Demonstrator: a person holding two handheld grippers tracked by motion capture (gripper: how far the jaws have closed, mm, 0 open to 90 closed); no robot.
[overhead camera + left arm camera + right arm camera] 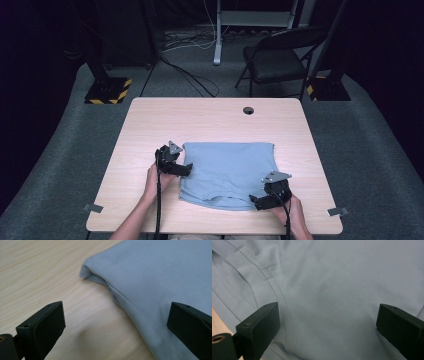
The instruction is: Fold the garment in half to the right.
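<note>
Your folded light-blue cotton shirt [227, 172] lies flat near the middle of the pale wooden tabletop [150, 120]. Your left claw [187, 169] gapes wide, empty, straddling the shirt's left edge. Your right claw [254, 201], equally wide and empty, hovers over its near right corner.

Shirt [160, 277] cut off by right gripper view's edges; underside folds hidden; chair [280, 55] half lost in darkness.
</note>
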